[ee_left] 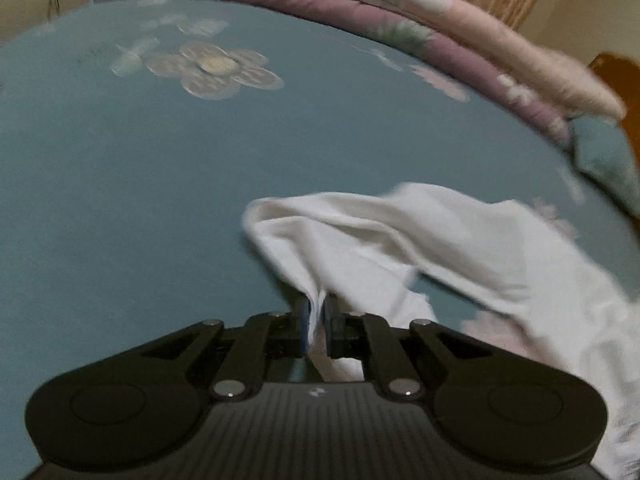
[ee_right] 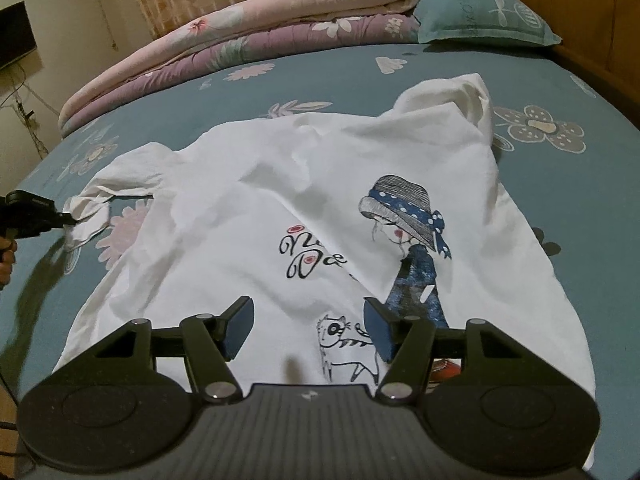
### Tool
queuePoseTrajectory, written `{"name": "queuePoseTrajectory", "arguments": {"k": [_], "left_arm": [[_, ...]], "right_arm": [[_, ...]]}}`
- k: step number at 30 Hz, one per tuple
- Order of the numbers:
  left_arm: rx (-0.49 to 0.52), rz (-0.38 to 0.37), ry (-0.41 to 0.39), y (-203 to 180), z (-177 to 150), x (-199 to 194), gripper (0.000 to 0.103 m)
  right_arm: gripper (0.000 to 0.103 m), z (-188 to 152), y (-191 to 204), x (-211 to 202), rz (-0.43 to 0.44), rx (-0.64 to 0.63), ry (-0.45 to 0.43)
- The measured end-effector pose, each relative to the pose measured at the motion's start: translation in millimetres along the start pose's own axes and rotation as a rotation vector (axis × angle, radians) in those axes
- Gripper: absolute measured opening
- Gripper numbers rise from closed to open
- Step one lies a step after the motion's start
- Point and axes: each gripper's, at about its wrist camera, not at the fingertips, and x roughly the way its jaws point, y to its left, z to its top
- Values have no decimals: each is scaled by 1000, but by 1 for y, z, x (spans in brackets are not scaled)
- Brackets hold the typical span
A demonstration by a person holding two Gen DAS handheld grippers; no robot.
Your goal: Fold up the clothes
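Note:
A white T-shirt (ee_right: 248, 216) with a printed girl in a blue hat and a small cat lies spread on the teal bedsheet (ee_right: 580, 208), wrinkled across the chest. My left gripper (ee_left: 319, 320) is shut on the edge of the shirt's sleeve (ee_left: 360, 232), which rises in a loose fold off the bed. In the right wrist view that left gripper (ee_right: 66, 218) shows at the far left, pinching the sleeve tip. My right gripper (ee_right: 310, 326) hangs open over the shirt's lower front, nothing between its blue pads.
Folded pink and purple quilts (ee_right: 248, 36) lie along the bed's far side, with a teal pillow (ee_right: 480, 12) at the back right. A wooden bed frame (ee_right: 592, 40) borders the right. A hand (ee_right: 6, 258) holds the left gripper's handle.

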Motion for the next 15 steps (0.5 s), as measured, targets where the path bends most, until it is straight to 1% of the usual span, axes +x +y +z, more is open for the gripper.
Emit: {"name": "queuePoseTrajectory", "arguments": {"k": [5,7,8,9,11,13,15], "left_arm": [[108,184,-30,20,13,-2,6],[115,239,-41,30,21,-1,6],[103,247,-39,35,25,-1,6],[87,246,-34,41,29,-2,6],[24,176,-5,51,33,-5,6],[-12,83,13,53,33,-10,8],[-46,26,33,51,32,-12,9]], "right_arm": [[67,2,6,-4,-8,-14,-7],[67,2,9,-5,-11,-20,-9],[68,3,9,-6,-13,-23,-10],[68,3,10,-6,-15,-25,-9],[68,3,11,-6,-12,-27,-4],[68,3,13,-4,-7,-32,4],[68,4,17,-1,0,-38,13]]}}
